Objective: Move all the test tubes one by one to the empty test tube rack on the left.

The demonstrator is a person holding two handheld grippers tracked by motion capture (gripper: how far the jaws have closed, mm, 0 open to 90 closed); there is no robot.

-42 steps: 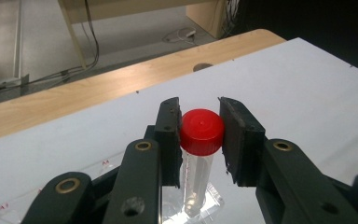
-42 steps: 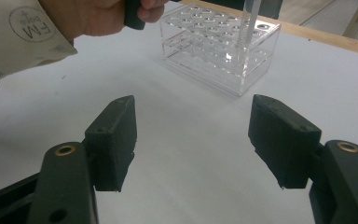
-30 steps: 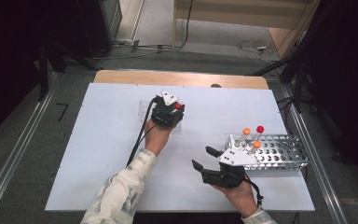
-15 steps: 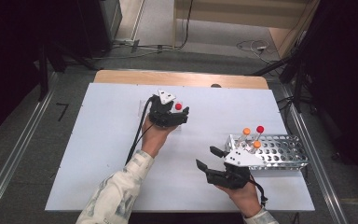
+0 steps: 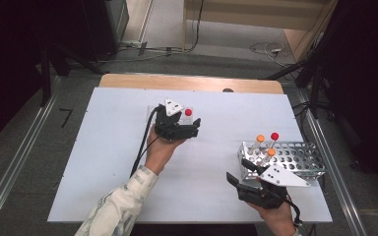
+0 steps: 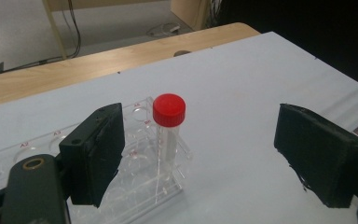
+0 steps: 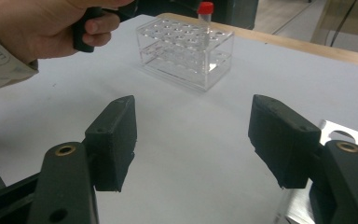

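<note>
**Red-capped tube stands free in clear rack, open table around it**

The left gripper (image 6: 200, 154) has just been opening its jaws; they now stand wide, with the red-capped clear plastic tube (image 6: 168, 126) between them but untouched. The tube stands upright in a corner hole of the clear acrylic rack (image 6: 135, 172), near the white table's (image 5: 113, 162) far edge. The right gripper (image 7: 193, 140) hangs open over bare tabletop, beside the perforated metal rack (image 5: 295, 157) near the right edge.

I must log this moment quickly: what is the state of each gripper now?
Left gripper: open, jaws have just been opening, holding nothing; the red-capped clear plastic tube stands free in the clear acrylic rack.
Right gripper: open, holding nothing.
</note>
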